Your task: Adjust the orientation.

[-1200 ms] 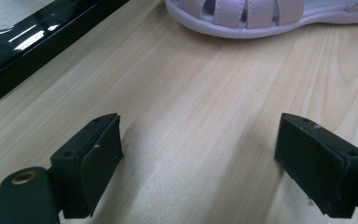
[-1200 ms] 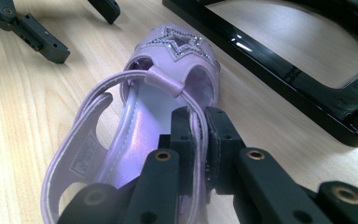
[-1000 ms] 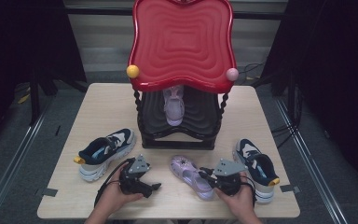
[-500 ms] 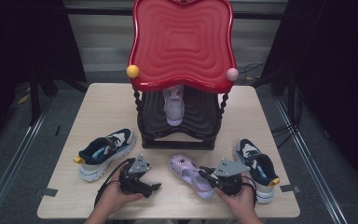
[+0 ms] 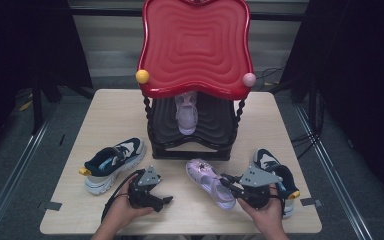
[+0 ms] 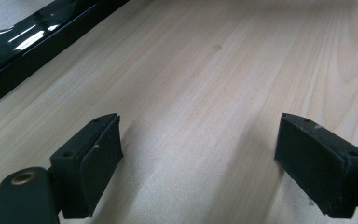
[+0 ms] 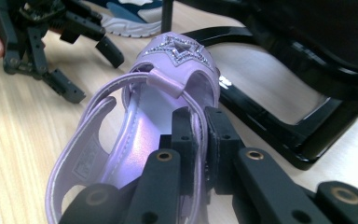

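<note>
Light: bright from overhead on the wooden table (image 5: 105,115), with darkness all round it.
Glare: white streaks on the rack's glossy black base (image 6: 23,44); sheen on the red top (image 5: 195,45).
Shadows: soft, short.
Focus: near jaws slightly soft in both gripper views.

Lilac sandal (image 5: 211,182) being held
It is being gripped by its side strap, star-studded toe pointing toward the black rack base (image 5: 190,150).
</note>
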